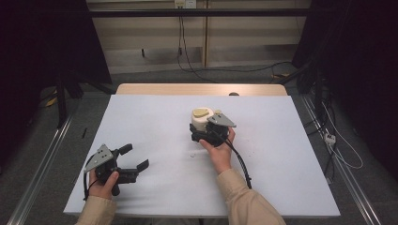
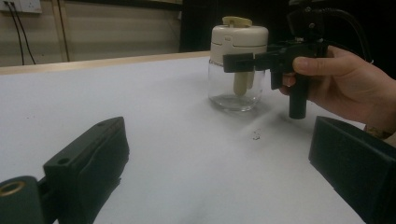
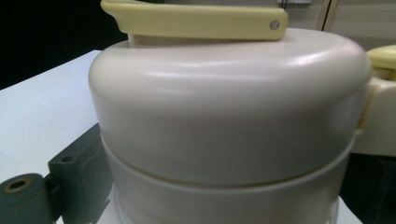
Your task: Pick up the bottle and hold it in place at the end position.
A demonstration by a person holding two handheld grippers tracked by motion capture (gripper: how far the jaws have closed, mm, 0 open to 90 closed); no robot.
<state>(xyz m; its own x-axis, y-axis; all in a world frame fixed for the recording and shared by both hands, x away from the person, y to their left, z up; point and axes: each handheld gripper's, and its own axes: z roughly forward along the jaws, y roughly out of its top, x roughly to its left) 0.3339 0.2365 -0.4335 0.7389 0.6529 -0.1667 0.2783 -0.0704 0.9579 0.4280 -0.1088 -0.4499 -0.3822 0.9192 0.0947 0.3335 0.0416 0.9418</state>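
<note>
While the left gripper idles open, the right gripper straddles the upright glass jar at its 12 o'clock, closure indeterminate.

Colours on and around the table

A white sheet is laid over a table of pale wood. The jar is made of clear glass and is capped by a cream lid, on which a pale yellow lever is fitted. Both the left gripper and the right gripper are black, each topped by a grey plate. Beige sleeves are worn, and the floor is grey.
</note>
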